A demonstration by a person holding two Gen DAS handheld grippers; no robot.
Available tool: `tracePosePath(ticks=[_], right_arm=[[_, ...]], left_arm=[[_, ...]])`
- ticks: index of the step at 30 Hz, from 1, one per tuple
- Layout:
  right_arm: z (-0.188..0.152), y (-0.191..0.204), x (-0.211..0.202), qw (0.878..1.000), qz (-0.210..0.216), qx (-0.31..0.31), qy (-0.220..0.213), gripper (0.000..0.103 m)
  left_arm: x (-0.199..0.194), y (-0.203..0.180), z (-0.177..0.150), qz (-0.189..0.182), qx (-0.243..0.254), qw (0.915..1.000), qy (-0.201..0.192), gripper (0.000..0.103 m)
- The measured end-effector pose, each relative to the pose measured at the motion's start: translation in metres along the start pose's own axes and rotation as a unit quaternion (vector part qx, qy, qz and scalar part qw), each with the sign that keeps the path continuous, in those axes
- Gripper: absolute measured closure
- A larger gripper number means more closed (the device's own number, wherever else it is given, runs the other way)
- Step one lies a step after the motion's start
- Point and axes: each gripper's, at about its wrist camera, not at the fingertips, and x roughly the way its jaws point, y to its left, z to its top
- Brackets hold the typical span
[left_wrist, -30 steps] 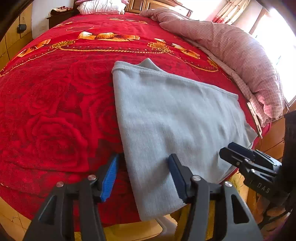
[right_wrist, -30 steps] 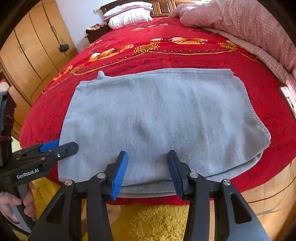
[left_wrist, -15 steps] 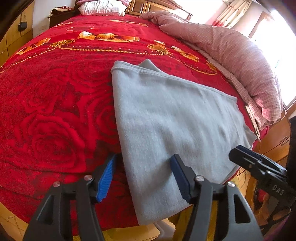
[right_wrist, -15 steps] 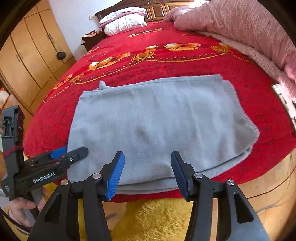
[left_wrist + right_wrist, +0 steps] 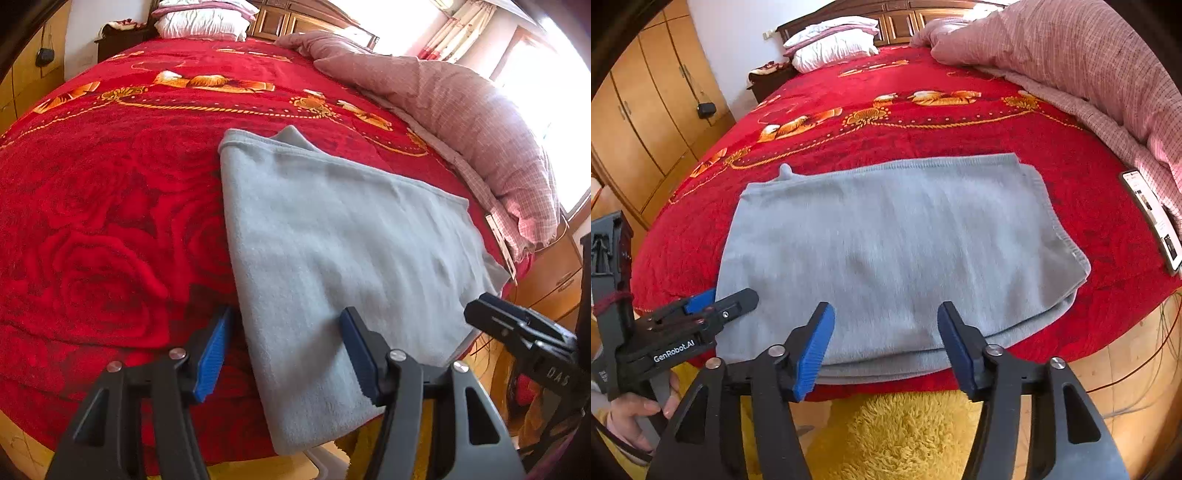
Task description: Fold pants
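We've pulled both grippers back from the bed since a second ago, and more of the yellow rug [image 5: 905, 435] now shows below the mattress edge. The grey pants [image 5: 886, 254] haven't shifted: folded into a flat rectangle, they lie on the red floral blanket [image 5: 923, 122] at the near edge of the bed, with the lower layers peeking out along the front.

Our left gripper [image 5: 284, 350] hangs just off the pants' near corner, jaws spread wide with nothing between them; one blue pad [image 5: 214, 354] sits over the blanket, the other over the grey cloth. Our right gripper [image 5: 886, 347] is likewise spread and empty, hovering off the front fold.

Over on the right side of the bed, a phone [image 5: 1152, 218] lies by the bunched pink checked quilt [image 5: 1089, 62], and white pillows [image 5: 834, 48] are stacked at the headboard. No containers in sight.
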Motion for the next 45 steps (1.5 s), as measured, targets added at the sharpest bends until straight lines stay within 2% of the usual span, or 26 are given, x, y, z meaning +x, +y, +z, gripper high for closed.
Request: tracePosePath(ticks=[3,6,10,11,19,29,33,37,44,45], right_arm=[[-0.001,-0.004,-0.005,1.0,0.004,0.004,-0.007,0.041],[-0.004,-0.01,-0.013,1.0,0.004,0.01,-0.017,0.041],[-0.005,-0.02,-0.019,0.999,0.0,0.023,-0.026,0.04],[-0.006,-0.024,-0.02,0.999,0.002,0.027,-0.029,0.04],[-0.005,-0.038,-0.028,0.998,0.008,0.045,-0.039,0.04],[0.0,-0.056,-0.047,0.997,0.009,0.055,-0.059,0.04],[0.003,-0.067,-0.05,0.995,0.0,0.072,-0.066,0.04],[0.003,-0.077,-0.048,0.994,-0.002,0.083,-0.066,0.041],[0.001,-0.085,-0.039,0.996,-0.015,0.079,-0.049,0.04],[0.002,-0.086,-0.038,0.996,-0.016,0.079,-0.047,0.04]], left_arm=[[0.001,0.0,0.002,-0.002,-0.002,1.0,-0.004,0.043],[-0.001,0.001,0.003,-0.016,-0.015,0.9998,0.002,0.072],[-0.01,0.008,0.009,-0.031,-0.048,0.9984,0.004,0.09],[-0.014,0.008,0.01,-0.034,-0.05,0.9982,0.003,0.092],[-0.05,-0.03,0.022,-0.048,0.019,0.9984,-0.021,0.093],[-0.074,-0.083,0.049,-0.089,0.094,0.991,-0.032,0.094],[-0.068,-0.104,0.06,-0.102,0.111,0.9883,-0.02,0.094],[-0.047,-0.122,0.069,-0.134,0.107,0.9851,0.012,0.094],[-0.002,-0.154,0.066,-0.129,0.146,0.9794,0.052,0.093],[0.003,-0.157,0.066,-0.13,0.15,0.9785,0.057,0.089]])
